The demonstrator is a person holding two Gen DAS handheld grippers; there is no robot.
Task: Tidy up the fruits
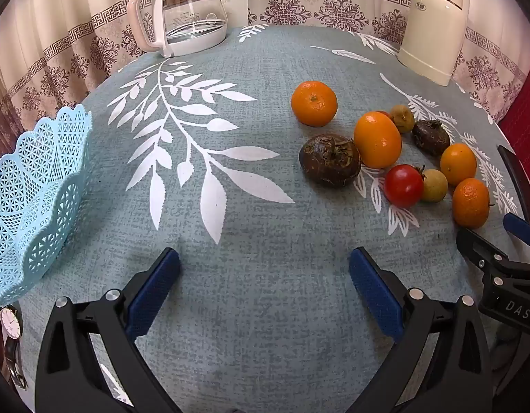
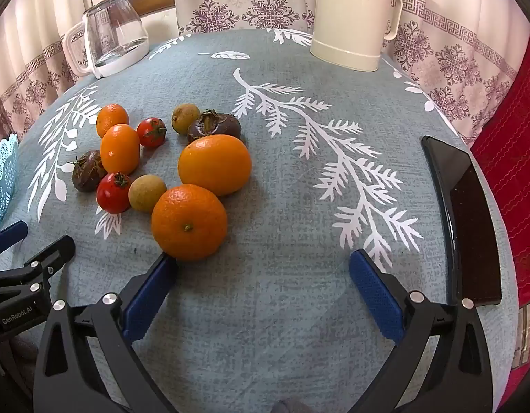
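Note:
Several fruits lie loose on the grey-blue tablecloth: a mandarin (image 1: pixel 314 103), a brown water chestnut (image 1: pixel 330 159), an oval orange fruit (image 1: pixel 377 139) and a red tomato (image 1: pixel 403 186). In the right wrist view the nearest mandarin (image 2: pixel 189 222) sits just beyond my right gripper's left fingertip (image 2: pixel 165 266), with a larger orange fruit (image 2: pixel 215 164) behind it. A light blue lattice basket (image 1: pixel 34 186) stands at the left edge. My left gripper (image 1: pixel 265 265) is open over bare cloth. My right gripper (image 2: pixel 263 266) is open too, holding nothing.
A glass kettle with a white handle (image 1: pixel 185 13) and a cream thermos jug (image 1: pixel 433 27) stand at the table's back. A black phone (image 2: pixel 461 220) lies at the right edge. A wristwatch (image 1: pixel 12 323) lies beside the basket. Patterned curtains hang behind.

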